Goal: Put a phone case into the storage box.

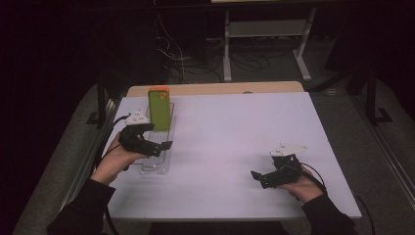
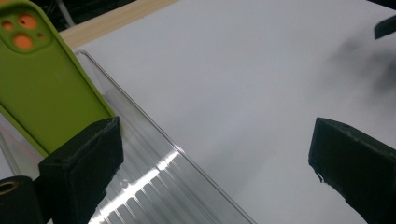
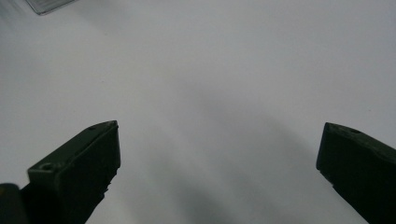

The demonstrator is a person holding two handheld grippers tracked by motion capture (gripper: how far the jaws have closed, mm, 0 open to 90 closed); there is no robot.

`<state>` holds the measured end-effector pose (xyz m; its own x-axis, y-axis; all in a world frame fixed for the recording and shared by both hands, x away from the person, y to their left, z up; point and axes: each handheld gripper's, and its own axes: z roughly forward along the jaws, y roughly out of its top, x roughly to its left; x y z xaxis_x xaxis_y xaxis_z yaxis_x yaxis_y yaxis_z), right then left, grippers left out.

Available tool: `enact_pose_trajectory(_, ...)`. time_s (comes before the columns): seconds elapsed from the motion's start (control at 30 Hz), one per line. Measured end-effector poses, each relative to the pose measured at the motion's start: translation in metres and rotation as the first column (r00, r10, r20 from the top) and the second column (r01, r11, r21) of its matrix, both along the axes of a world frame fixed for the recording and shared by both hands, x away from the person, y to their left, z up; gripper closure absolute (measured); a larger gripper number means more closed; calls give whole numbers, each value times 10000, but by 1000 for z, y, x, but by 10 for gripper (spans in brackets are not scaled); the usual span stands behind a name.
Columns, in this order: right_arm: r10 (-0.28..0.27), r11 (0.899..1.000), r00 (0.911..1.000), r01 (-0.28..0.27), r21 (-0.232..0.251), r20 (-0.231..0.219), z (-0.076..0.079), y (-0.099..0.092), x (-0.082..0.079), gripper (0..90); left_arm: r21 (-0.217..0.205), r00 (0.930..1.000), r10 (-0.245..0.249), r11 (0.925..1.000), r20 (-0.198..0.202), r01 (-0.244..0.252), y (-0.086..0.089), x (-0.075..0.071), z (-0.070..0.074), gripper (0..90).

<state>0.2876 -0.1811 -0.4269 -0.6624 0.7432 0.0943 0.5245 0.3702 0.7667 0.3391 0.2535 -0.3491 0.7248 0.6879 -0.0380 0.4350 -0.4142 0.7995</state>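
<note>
Green phone case with orange trim stands upright in the far part of a clear ribbed rack, which lies on the left side of the white table; the rack's long axis runs near-to-far. Left gripper sits just near of the case, over the rack's middle, jaws spread wide with nothing between them. In the left gripper view the case lies up and to the left of the jaws, its lower edge close behind the left jaw, and the rack wall runs diagonally through the gap. So the case is off the gripper's centre line, to the far-left of it, not between the jaws. The case's broad face looks toward the near side and its long axis is vertical. Judgement: to take it, the left gripper would need to swing toward the far side and bring the jaws around the case's thin edges or across its face. Right gripper rests low at the near right of the table, well apart from the case, jaws also released and empty; the left hand is clearly the nearer one. Room: open table to the right of the rack; the table's left edge runs close beside the rack, so little margin there. The rack walls could catch a low jaw.
</note>
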Motion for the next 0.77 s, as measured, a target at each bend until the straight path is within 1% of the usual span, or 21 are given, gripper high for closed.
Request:
enact_pose_trajectory(0.03,-39,10000,10000,39,4,-49,1,0,0,0,-51,10000,-27,10000,-20,26,1,-4,-3,26)
enact_pose_trajectory(0.07,-18,10000,10000,18,31,-8,1,0,0,0,-116,10000,-11,9999,-4,11,2,-7,-6,26)
enact_pose_trajectory(0.1,26,10000,10000,-26,2,80,1,-1,0,0,-39,10000,-88,10000,-23,87,4,-10,-8,25)
enact_pose_trajectory(0.13,54,10000,9999,-54,11,102,1,-2,0,0,-163,10000,-85,9998,9,85,3,-14,-13,26)
enact_pose_trajectory(0.2,-33,10000,10000,33,56,22,2,-1,-1,0,-36,9998,-144,9999,169,145,5,-19,-18,26)
enact_pose_trajectory(0.23,-32,10000,10000,32,55,25,2,-1,-1,0,-96,9995,-133,9999,272,136,5,-21,-21,26)
enact_pose_trajectory(0.3,-23,10000,10000,23,31,40,2,-1,-1,0,-270,9996,-159,9995,246,165,7,-25,-27,26)
enact_pose_trajectory(0.4,8,10000,9999,-8,27,111,2,-2,-1,0,-321,9997,-201,9993,167,206,8,-31,-36,26)
enact_pose_trajectory(0.43,66,10000,9998,-65,-50,174,3,-2,-1,0,-323,9997,-217,9992,128,221,9,-32,-38,26)
enact_pose_trajectory(0.47,103,9999,9997,-102,-23,213,3,-3,-1,0,-272,9996,-263,9993,129,266,10,-33,-40,25)
enact_pose_trajectory(0.5,63,9999,9999,-64,95,160,4,-2,-1,0,-234,9996,-264,9994,87,266,10,-35,-42,25)
enact_pose_trajectory(0.6,58,9999,9997,-60,88,228,4,-3,-1,0,-119,9995,-328,9994,34,329,11,-37,-46,26)
enact_pose_trajectory(0.77,95,9999,9994,-97,77,324,8,-4,-2,0,-148,9995,-309,9994,5,309,12,-37,-48,26)
